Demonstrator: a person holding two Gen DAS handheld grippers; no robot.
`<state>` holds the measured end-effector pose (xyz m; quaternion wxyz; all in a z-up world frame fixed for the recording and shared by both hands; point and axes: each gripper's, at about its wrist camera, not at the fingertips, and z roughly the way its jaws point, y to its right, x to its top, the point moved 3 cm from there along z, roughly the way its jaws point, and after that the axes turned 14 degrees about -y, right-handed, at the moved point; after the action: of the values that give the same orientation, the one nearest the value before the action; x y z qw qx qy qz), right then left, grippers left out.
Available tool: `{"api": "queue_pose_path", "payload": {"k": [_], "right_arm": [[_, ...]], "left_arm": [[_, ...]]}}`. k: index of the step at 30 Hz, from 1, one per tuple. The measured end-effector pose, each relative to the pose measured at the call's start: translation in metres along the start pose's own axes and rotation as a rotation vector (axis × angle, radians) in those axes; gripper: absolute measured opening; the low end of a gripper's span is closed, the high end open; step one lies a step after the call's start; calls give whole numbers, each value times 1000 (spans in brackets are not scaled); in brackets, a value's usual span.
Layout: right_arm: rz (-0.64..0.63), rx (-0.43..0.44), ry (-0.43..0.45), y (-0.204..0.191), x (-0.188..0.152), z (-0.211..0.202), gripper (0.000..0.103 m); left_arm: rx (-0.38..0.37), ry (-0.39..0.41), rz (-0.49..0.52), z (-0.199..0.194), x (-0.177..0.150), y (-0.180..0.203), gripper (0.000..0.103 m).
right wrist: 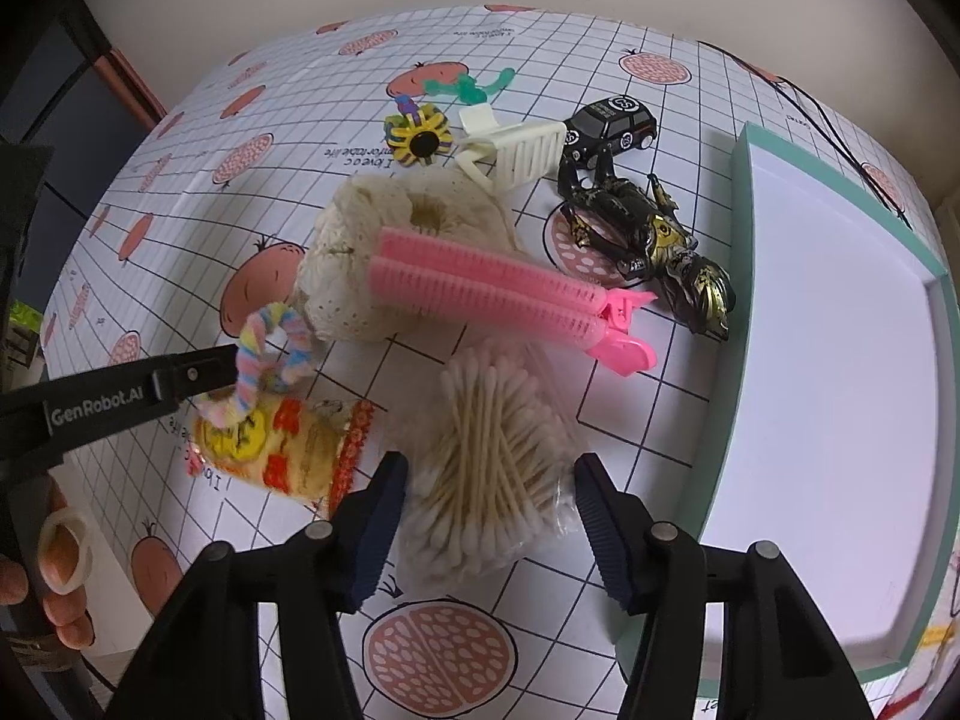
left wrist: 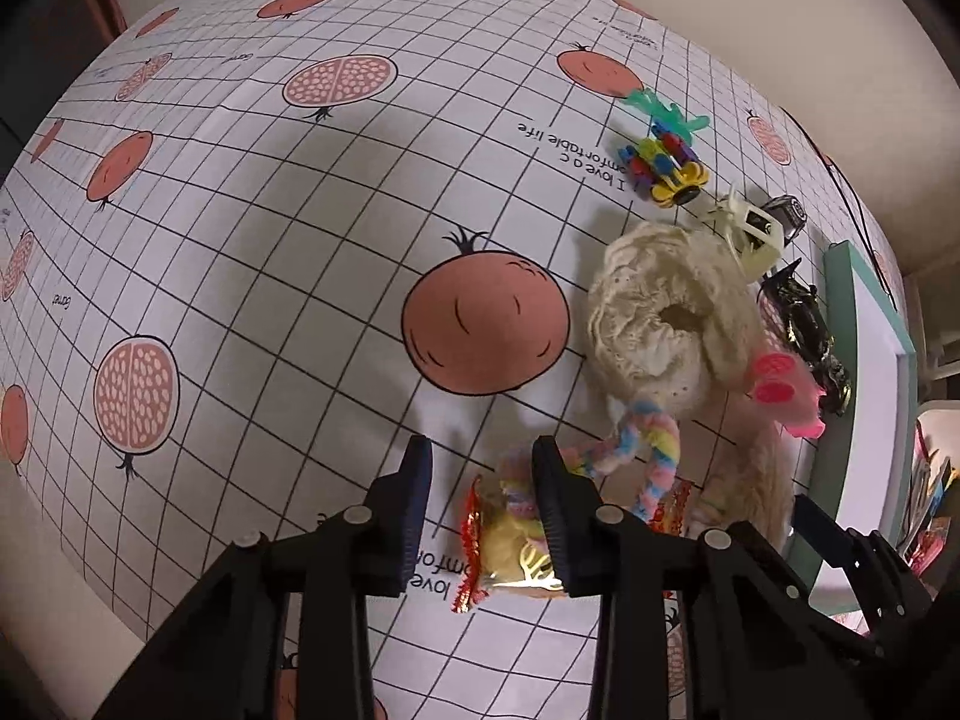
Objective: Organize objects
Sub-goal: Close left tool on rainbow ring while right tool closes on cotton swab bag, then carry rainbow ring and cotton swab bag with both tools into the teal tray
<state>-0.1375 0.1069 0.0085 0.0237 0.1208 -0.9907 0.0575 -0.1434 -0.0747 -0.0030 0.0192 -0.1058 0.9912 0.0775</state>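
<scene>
Left wrist view: left gripper [left wrist: 480, 483] points down at the tabletop [left wrist: 252, 252], jaws partly apart, straddling one end of the snack packet [left wrist: 510, 546] and the pastel pipe-cleaner loop [left wrist: 624, 450] lying over it; whether the pads press on either, I cannot tell.

Right wrist view: right gripper [right wrist: 489, 507] straddles the bag of cotton swabs [right wrist: 486, 468], pads at its two sides, contact unclear. Tray [right wrist: 744, 312] lies just right of the bag, nearer this hand.

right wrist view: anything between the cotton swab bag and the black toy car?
Yes, in the right wrist view: the pink hair clip lies across that stretch between swab bag and car, with the black-gold toy figure beyond it.
</scene>
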Motion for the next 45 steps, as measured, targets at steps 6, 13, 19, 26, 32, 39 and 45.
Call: {"api": "queue_pose_path", "payload": {"k": [6, 13, 19, 26, 32, 39, 45], "right_arm": [[0, 1, -3, 2, -2, -1, 59], [5, 27, -1, 3, -2, -4, 56], [16, 62, 46, 7, -4, -18, 55], [34, 126, 97, 14, -4, -37, 55], [21, 185, 167, 14, -6, -58, 55], [55, 210, 271, 29, -4, -81, 55], [136, 191, 352, 59, -6, -96, 55]], "left_arm": [[-9, -4, 8, 0, 0, 0, 11], [-24, 46, -4, -11, 2, -2, 8], [-44, 110, -17, -25, 1, -9, 7], [-63, 237, -36, -44, 9, -3, 7], [-98, 366, -49, -73, 7, -11, 7], [-152, 458, -2, -92, 2, 3, 7], [-174, 486, 60, -96, -4, 30, 7]]}}
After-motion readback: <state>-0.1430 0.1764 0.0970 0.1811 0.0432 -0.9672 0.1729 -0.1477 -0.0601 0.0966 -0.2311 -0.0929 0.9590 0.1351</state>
